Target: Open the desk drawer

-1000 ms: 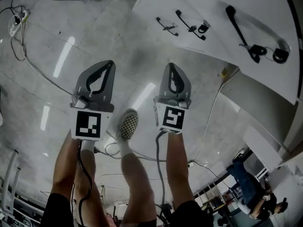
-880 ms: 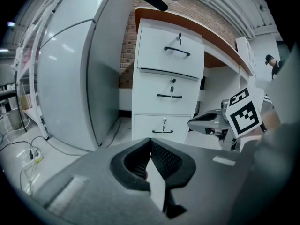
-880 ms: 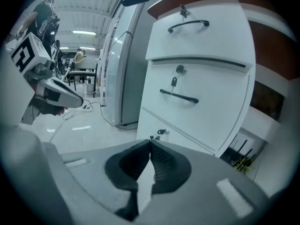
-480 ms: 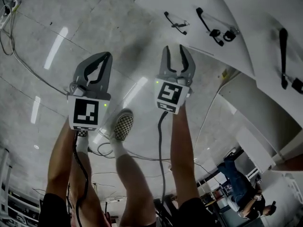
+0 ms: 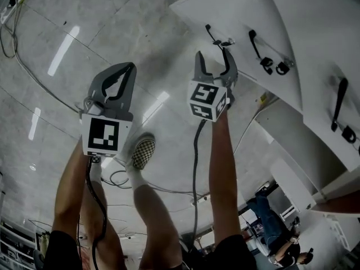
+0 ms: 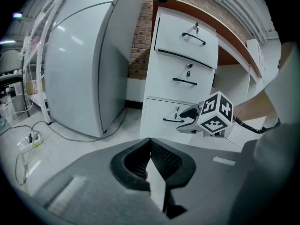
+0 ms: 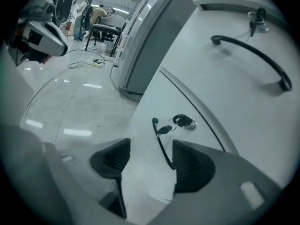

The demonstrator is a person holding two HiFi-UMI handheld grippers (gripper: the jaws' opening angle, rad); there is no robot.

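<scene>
Two tongs hang above the floor point(image 5: 67, 21). The left tongs point(image 5: 129, 70) are clenched on nothing, well left of the desk's drawers. The right tongs point(image 5: 213, 58) are spreading open at the bottom drawer point(image 7: 154, 93), its black handle point(image 7: 161, 146) between the pads, ungripped. A key point(image 7: 165, 129) hangs just beyond the tips.
</scene>
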